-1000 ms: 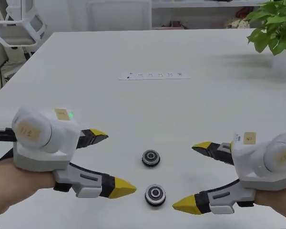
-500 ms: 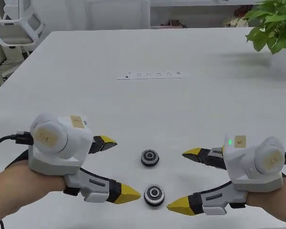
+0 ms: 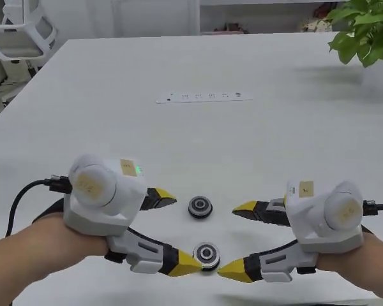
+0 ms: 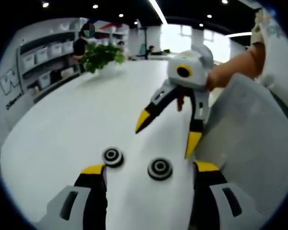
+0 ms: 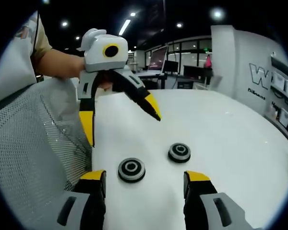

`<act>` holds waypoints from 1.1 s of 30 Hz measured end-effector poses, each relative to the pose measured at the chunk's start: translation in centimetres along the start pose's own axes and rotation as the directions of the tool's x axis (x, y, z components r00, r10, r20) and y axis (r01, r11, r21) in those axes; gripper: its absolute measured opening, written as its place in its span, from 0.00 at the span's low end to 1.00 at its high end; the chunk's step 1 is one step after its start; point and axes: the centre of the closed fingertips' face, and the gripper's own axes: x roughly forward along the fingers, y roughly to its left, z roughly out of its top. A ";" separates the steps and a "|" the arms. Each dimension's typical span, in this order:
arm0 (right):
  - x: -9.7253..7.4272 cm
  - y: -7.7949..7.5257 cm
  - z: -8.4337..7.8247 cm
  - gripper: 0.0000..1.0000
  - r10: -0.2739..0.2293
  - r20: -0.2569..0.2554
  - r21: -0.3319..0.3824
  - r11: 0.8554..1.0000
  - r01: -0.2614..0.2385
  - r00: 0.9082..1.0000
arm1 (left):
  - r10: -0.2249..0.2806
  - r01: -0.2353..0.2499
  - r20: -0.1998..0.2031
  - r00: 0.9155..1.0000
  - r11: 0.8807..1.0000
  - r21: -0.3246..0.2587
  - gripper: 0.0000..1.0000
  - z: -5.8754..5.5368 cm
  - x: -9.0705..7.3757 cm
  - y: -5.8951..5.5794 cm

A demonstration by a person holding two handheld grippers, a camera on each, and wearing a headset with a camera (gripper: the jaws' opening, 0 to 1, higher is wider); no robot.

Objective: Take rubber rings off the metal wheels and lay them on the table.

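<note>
Wheels, two: near wheel (image 3: 207,254) and far wheel (image 3: 200,207), flat on table (image 3: 198,140), close together, dark rings apparently still fitted.
Claws: left gripper (image 3: 182,231) and right gripper (image 3: 230,240), both agape, empty, flanking near wheel.
Progress: nil; both rings left to remove.

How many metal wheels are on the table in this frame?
2. The near wheel lies between the lower jaw tips of the left gripper and right gripper; the far wheel sits just beyond it. None seems hidden.
</note>
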 end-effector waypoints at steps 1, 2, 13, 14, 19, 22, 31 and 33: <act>0.0 0.1 -0.1 0.63 0.002 -0.002 -0.002 1.000 -0.002 1.000 | -0.005 0.005 -0.003 1.000 1.000 0.002 0.73 0.0 0.1 -0.1; 0.1 0.2 -0.1 0.62 0.005 -0.002 -0.004 1.000 -0.005 1.000 | -0.009 0.009 -0.006 1.000 1.000 0.003 0.72 -0.1 0.3 -0.2; 0.4 0.5 -0.4 0.56 0.024 -0.002 -0.007 1.000 -0.024 1.000 | -0.055 0.055 -0.020 0.998 0.998 0.003 0.61 -0.3 1.6 -0.8; 0.5 0.6 -0.4 0.55 0.024 -0.001 -0.006 1.000 -0.024 1.000 | -0.056 0.056 -0.020 0.998 0.998 0.005 0.60 -0.3 1.7 -0.8; 0.6 0.7 -0.5 0.53 0.028 0.003 0.008 1.000 -0.029 1.000 | -0.077 0.077 -0.025 0.997 0.997 0.015 0.53 -0.3 2.4 -1.3; 0.6 0.8 -0.6 0.53 0.031 0.004 0.014 0.999 -0.031 1.000 | -0.088 0.088 -0.031 0.996 0.996 0.022 0.49 -0.4 2.8 -1.6; 0.7 0.9 -0.8 0.54 0.037 0.000 0.020 0.999 -0.037 0.999 | -0.126 0.128 -0.058 0.990 0.991 0.037 0.35 -1.1 3.8 -2.5; 0.7 0.8 -0.9 0.54 0.035 -0.001 0.021 0.999 -0.035 0.999 | -0.125 0.128 -0.062 0.990 0.991 0.039 0.31 -1.3 3.9 -2.5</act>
